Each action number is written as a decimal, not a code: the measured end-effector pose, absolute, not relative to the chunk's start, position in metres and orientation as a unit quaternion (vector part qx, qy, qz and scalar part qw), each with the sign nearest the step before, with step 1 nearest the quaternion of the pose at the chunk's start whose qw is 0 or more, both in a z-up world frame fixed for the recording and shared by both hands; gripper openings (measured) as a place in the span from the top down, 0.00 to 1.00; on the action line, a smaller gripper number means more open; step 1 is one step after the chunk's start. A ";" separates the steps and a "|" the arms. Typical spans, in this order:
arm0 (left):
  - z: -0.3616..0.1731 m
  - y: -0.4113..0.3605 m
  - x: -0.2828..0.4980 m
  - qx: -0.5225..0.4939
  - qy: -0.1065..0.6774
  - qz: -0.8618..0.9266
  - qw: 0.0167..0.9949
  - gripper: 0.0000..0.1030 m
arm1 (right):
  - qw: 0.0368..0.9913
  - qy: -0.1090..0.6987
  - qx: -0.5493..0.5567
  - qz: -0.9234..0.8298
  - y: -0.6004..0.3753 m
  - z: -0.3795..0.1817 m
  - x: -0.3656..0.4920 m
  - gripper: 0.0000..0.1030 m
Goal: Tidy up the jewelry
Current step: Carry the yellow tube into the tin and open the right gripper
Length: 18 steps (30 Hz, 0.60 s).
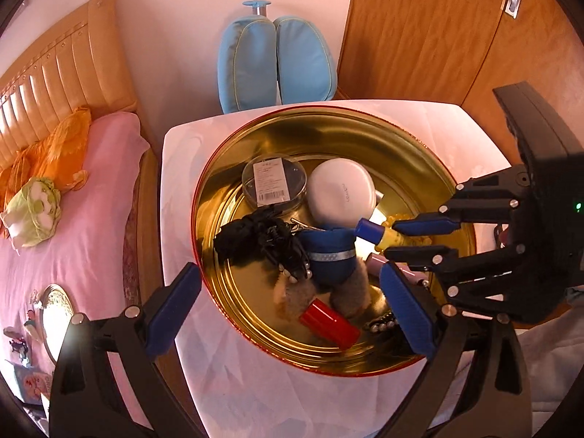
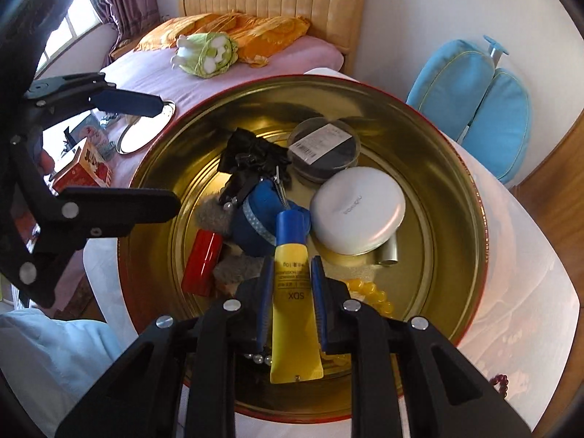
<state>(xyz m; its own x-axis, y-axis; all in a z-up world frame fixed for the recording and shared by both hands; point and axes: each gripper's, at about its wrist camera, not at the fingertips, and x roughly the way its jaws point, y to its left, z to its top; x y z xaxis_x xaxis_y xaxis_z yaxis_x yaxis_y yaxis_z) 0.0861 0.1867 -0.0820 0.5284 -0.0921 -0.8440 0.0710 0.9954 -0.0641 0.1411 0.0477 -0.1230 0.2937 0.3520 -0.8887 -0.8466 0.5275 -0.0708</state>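
Gold metal lines the round tin [image 2: 456, 168], which sits on a white-covered surface [image 1: 255, 383] beside the bed [image 1: 73, 197], and nearly everything to be sorted lies heaped in its bottom. The right gripper [image 2: 291, 266] pinches a yellow tube [image 2: 292, 292] between its blue pads, blue cap pointing away over the tin. I judge the tube is held clear of the pile so it can be sorted apart from the jewelry. The left gripper [image 1: 292, 303] hangs spread wide over the tin's near rim, holding nothing, seemingly ready to reach in.

The right wrist view alone shows the yellow bead bracelet [image 2: 368, 292] on the tin's floor just beside the tube, a silver cylinder [image 2: 387, 253] under the white round case [image 2: 357, 210], and dark red beads [image 2: 500, 383] on the cloth outside the tin. The left wrist view shows the tube from the side, plus a pearl-studded clip [image 1: 381, 323] near the red cylinder [image 1: 328, 323].
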 end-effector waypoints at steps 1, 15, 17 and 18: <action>-0.081 0.187 0.086 -0.012 0.483 -0.047 0.874 0.07 | 0.755 0.442 -0.282 0.395 0.048 -0.123 0.140 0.68; -0.074 0.166 0.099 0.010 0.470 -0.087 0.878 0.07 | 0.819 0.400 -0.227 0.344 0.002 -0.090 0.149 0.16; -0.073 0.158 0.104 0.014 0.469 -0.098 0.878 0.07 | 0.831 0.402 -0.207 0.324 -0.016 -0.086 0.156 0.15; -0.073 0.152 0.106 0.015 0.469 -0.105 0.877 0.07 | 0.837 0.402 -0.199 0.313 -0.026 -0.084 0.159 0.15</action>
